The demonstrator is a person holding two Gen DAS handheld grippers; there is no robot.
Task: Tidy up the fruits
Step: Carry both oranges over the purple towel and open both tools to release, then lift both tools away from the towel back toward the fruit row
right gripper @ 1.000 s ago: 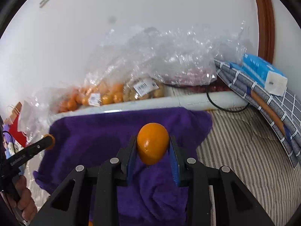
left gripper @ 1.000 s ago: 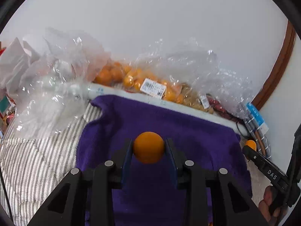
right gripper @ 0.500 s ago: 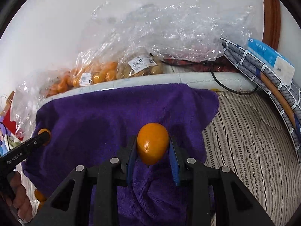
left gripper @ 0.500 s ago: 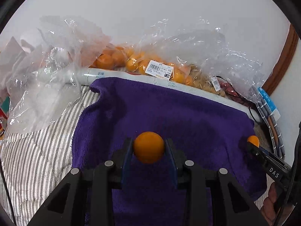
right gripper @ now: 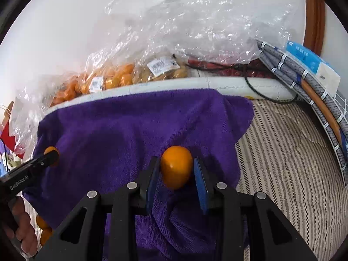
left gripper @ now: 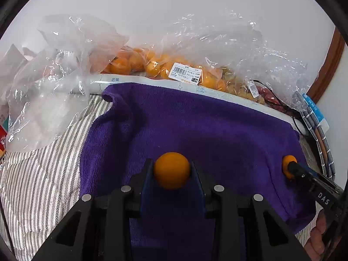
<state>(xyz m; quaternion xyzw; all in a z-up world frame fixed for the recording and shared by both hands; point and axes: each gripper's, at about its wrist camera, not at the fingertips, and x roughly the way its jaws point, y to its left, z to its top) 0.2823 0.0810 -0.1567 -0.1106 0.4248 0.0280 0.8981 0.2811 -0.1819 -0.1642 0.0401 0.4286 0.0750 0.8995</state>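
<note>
Left wrist view: my left gripper [left gripper: 171,171] holds a small round orange fruit [left gripper: 171,169] pinched between its blue pads, clamped at the widest part so the smooth sphere cannot roll out. Below and ahead of the gripper lies a purple towel [left gripper: 195,126], deep terry pile, likely spread to stop loose fruit rolling. Beyond it, crinkled clear plastic bags [left gripper: 165,65] of orange fruit sit along a white ledge. To the gripper's right, my right gripper [left gripper: 291,167] shows with its own fruit at its tip.

Right wrist view: right gripper [right gripper: 176,171] is closed on an oval orange fruit [right gripper: 176,169], glossy skin, long axis tilted across the pads. It hangs just above a raised towel fold [right gripper: 174,217]. Striped bedding [right gripper: 282,163], woven and matte, lies to the right. Two more loose fruits [right gripper: 43,228] lie low left, off the towel edge.
</note>
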